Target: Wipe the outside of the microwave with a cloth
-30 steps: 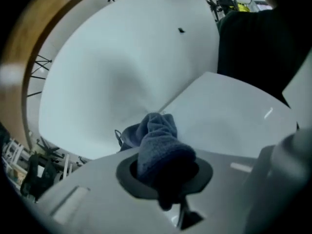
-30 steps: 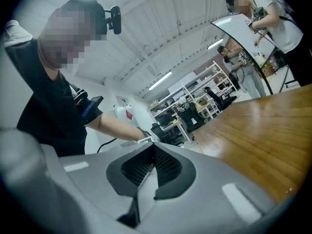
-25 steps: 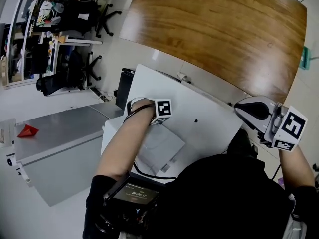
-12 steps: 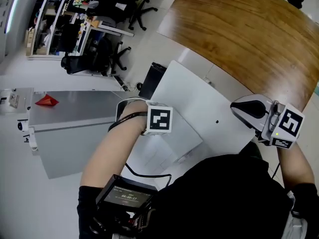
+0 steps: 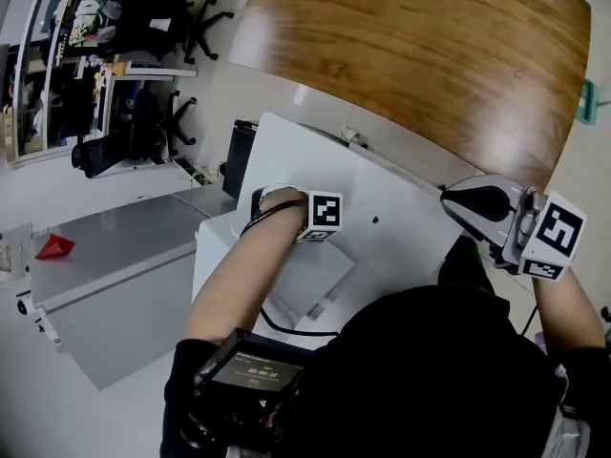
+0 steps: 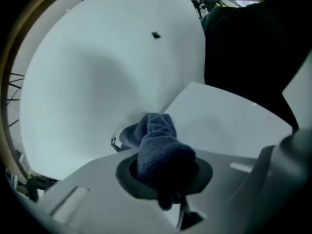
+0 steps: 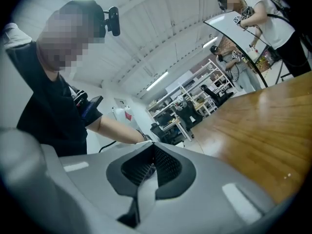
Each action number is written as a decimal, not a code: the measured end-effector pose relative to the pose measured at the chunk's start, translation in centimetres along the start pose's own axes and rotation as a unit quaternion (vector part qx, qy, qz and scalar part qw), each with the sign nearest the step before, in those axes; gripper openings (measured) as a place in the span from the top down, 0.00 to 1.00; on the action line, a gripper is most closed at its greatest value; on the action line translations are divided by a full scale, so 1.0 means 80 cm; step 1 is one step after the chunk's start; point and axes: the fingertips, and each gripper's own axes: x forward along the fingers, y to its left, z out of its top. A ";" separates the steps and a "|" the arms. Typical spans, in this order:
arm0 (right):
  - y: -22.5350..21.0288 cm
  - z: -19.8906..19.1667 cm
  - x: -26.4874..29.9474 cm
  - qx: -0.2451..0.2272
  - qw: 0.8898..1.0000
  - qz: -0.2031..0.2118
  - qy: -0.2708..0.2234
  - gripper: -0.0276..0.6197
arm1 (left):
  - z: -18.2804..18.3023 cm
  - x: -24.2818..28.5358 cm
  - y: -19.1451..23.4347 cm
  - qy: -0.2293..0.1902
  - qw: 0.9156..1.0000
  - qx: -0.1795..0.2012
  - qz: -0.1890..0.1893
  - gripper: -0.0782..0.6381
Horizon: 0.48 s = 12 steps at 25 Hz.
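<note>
Step in hand: wiping is under way, judged from contact. The left gripper (image 6: 157, 167) holds the blue cloth (image 6: 157, 139) against the white casing of the microwave (image 5: 406, 246), at the edge where the broad top panel meets the lower white panel on the person's side.

Tool, left: the jaws are pinched on a bunched fold of the cloth. The wad fills the gap between them and sticks out past the tips. The leading end of the cloth touches the microwave; the jaws themselves appear to stand just clear of the casing.

Tool, right: the right gripper (image 7: 148, 173) has its jaws pressed together with nothing between them. It hangs off the right-hand side of the microwave, apart from the casing, and takes no part in the wiping.

Surroundings: a wooden table (image 5: 430, 55) stands beyond the far side of the microwave. A small dark mark (image 6: 156, 34) shows on the top panel, away from the cloth.

Next move, as a judgement: the cloth should be drawn across the top panel under steady pressure, with the grip kept firm so the wad does not slip out. The side faces look unwiped and would follow.
</note>
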 end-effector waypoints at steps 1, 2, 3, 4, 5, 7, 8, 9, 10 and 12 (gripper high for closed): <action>-0.002 -0.004 -0.007 0.004 1.000 -0.007 0.001 0.95 | 0.006 0.006 0.007 0.001 1.000 0.001 0.001 0.83; -0.003 -0.006 -0.012 0.006 1.000 -0.011 0.000 0.95 | 0.012 0.010 0.011 0.000 1.000 0.004 0.004 0.83; -0.003 -0.006 -0.016 0.008 1.000 -0.014 -0.002 0.95 | 0.017 0.011 0.012 -0.006 1.000 0.009 0.009 0.83; -0.001 -0.003 -0.017 0.008 1.000 -0.013 -0.004 0.95 | 0.021 0.007 0.009 -0.018 1.000 0.015 0.013 0.82; 0.003 0.001 -0.016 0.006 1.000 -0.010 -0.007 0.95 | 0.023 -0.004 0.000 -0.036 0.999 0.019 0.017 0.82; 0.016 0.012 -0.013 -0.003 1.000 0.003 -0.012 0.95 | 0.016 -0.049 -0.032 -0.081 0.996 0.020 0.038 0.82; 0.023 0.019 -0.010 -0.008 1.000 0.012 -0.014 0.95 | 0.007 -0.078 -0.052 -0.098 0.993 0.022 0.057 0.82; 0.029 0.026 -0.006 -0.013 1.000 0.021 -0.017 0.95 | -0.003 -0.106 -0.070 -0.109 0.991 0.026 0.077 0.81; 0.036 0.033 0.001 -0.018 0.999 0.031 -0.019 0.95 | -0.016 -0.128 -0.088 -0.116 0.988 0.033 0.096 0.81; 0.048 0.046 0.019 -0.029 0.998 0.052 -0.021 0.95 | -0.043 -0.151 -0.124 -0.114 0.987 0.041 0.107 0.81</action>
